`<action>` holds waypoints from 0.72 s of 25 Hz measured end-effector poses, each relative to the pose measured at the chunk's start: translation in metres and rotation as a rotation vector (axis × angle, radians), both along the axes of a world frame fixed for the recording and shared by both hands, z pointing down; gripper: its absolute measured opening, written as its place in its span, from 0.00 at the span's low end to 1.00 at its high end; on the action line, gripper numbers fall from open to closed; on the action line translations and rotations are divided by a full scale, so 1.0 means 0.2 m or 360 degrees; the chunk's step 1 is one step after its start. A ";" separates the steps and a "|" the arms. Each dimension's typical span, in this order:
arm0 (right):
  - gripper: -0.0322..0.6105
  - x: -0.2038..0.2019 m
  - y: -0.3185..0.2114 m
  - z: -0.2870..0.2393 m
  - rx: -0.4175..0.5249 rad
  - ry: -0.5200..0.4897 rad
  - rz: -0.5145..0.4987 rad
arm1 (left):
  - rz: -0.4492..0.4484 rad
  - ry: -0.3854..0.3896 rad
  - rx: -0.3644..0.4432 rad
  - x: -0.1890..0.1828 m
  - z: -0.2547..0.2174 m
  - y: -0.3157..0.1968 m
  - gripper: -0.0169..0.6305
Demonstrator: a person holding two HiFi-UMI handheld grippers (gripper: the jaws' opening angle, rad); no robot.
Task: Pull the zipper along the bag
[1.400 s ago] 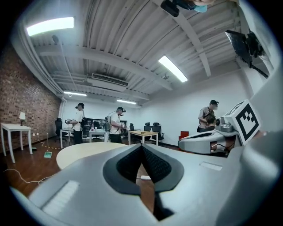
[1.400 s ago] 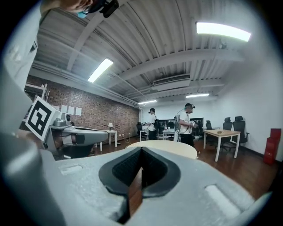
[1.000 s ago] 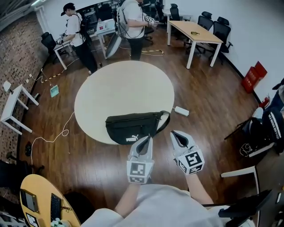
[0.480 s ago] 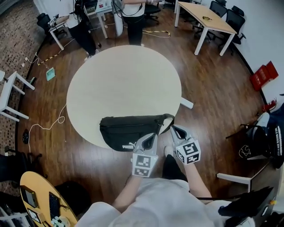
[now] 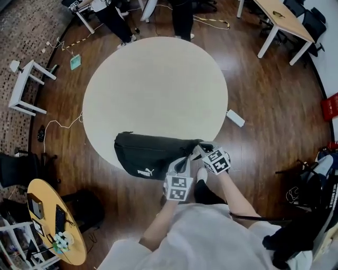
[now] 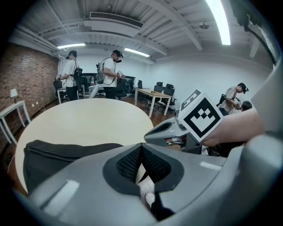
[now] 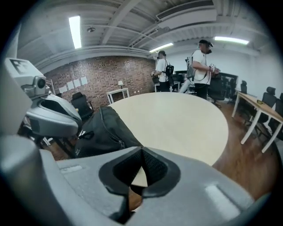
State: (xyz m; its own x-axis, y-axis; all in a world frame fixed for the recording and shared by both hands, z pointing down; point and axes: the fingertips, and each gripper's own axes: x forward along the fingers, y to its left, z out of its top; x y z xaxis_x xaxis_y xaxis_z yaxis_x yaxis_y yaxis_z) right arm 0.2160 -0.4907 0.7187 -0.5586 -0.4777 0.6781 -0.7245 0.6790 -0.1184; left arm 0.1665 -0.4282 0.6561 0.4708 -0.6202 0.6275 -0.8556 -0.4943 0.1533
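Left gripper: my left gripper has its jaws together at the tips with nothing between them. It sits at the 6 o'clock rim of the worktop, just beside the bag's 4 o'clock corner.
Left forearm: bent in close to my body, with the gripper aimed toward 12 o'clock over the bag's near edge.
Right gripper: my right gripper is also closed on nothing. It sits just beside the left one, at the bag's 3 o'clock end, near the strap. I cannot tell whether it touches the strap.
Right forearm: reaches a little further out than the left, and the gripper angles toward 10 o'clock across the bag.
Bag: the black bag lies lengthwise along the worktop's 6 o'clock edge, with its logo side overhanging toward me.
Zipper: in the right gripper view a zipper runs along the bag's top face. I cannot pick out the pull with any confidence.
Step in hand: I judge this to be the approach. Neither gripper has hold of the bag or the zipper yet.
Next move: I'd open one gripper to pin the bag's end. The other has to find the small pull and pinch it, and that needs a fine, low approach.
Beyond: the rest of the worktop is bare toward 12 o'clock, and people stand past its far rim.
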 end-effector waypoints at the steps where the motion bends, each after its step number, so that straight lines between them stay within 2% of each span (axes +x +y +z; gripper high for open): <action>1: 0.04 0.00 -0.03 0.05 -0.0023 0.0011 -0.0041 | -0.0031 -0.0023 -0.0027 0.01 0.05 -0.02 0.05; 5: 0.04 -0.06 -0.08 0.27 -0.0164 0.0132 -0.0209 | -0.0133 -0.0087 -0.0122 0.02 0.20 -0.09 0.05; 9: 0.04 -0.10 -0.09 0.33 -0.0209 0.0130 -0.0286 | -0.0188 -0.0147 -0.0201 0.04 0.33 -0.12 0.06; 13: 0.04 -0.09 -0.11 0.36 -0.0264 0.0106 -0.0284 | -0.0266 -0.0200 -0.0267 0.04 0.44 -0.17 0.34; 15: 0.04 -0.09 -0.11 0.35 -0.0285 0.0084 -0.0271 | -0.0328 -0.0229 -0.0302 0.02 0.49 -0.19 0.37; 18: 0.04 -0.11 -0.11 0.34 -0.0199 0.0129 -0.0294 | -0.0381 -0.0287 -0.0329 0.01 0.54 -0.23 0.35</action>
State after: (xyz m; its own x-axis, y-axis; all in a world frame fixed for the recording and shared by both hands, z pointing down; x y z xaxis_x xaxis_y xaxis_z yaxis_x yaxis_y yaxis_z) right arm 0.1946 -0.5131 0.7857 -0.5699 -0.2816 0.7720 -0.5997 0.7848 -0.1564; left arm 0.1675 -0.4748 0.7633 0.1979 -0.5510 0.8107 -0.9658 -0.2510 0.0651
